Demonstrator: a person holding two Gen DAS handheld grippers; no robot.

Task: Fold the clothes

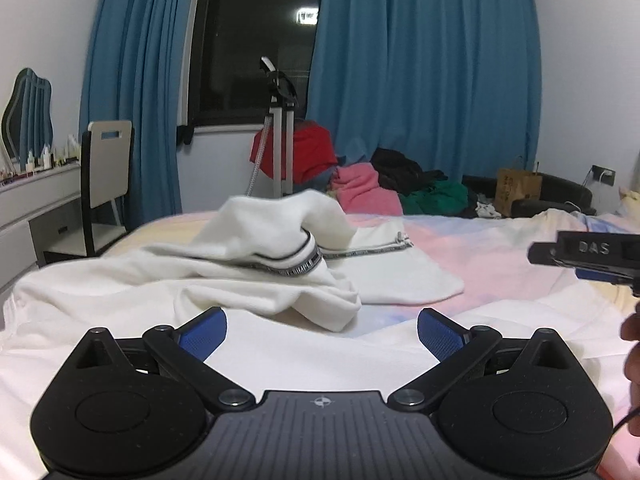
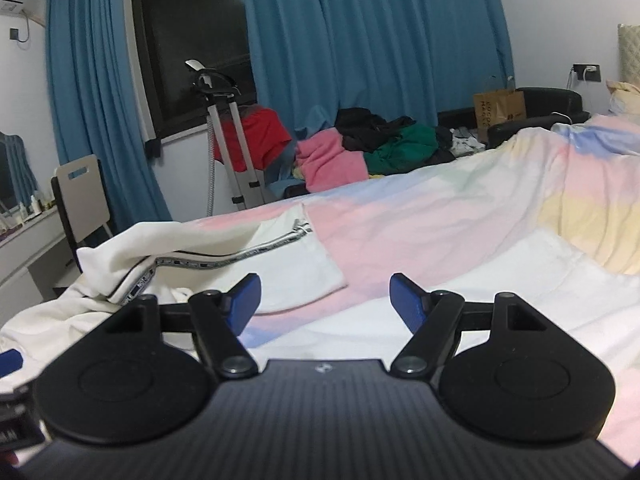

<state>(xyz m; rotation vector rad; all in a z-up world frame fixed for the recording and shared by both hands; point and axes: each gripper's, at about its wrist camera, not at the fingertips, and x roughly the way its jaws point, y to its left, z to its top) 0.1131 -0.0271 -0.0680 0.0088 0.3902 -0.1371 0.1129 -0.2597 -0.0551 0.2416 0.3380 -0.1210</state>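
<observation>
Left tool (image 1: 322,334) gaping empty, right tool (image 2: 325,304) likewise, white garment (image 1: 256,264) rumpled on pastel bed (image 2: 440,216)

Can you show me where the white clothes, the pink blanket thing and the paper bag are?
white garment (image 1: 256,236), left wrist view: on its bunched-up hump.
pink cloth (image 2: 332,160), right wrist view: on the middle of its heap.
brown paper bag (image 2: 500,110), right wrist view: on its front face.

White garment (image 1: 256,240), pastel-striped bedsheet (image 1: 500,256)
</observation>
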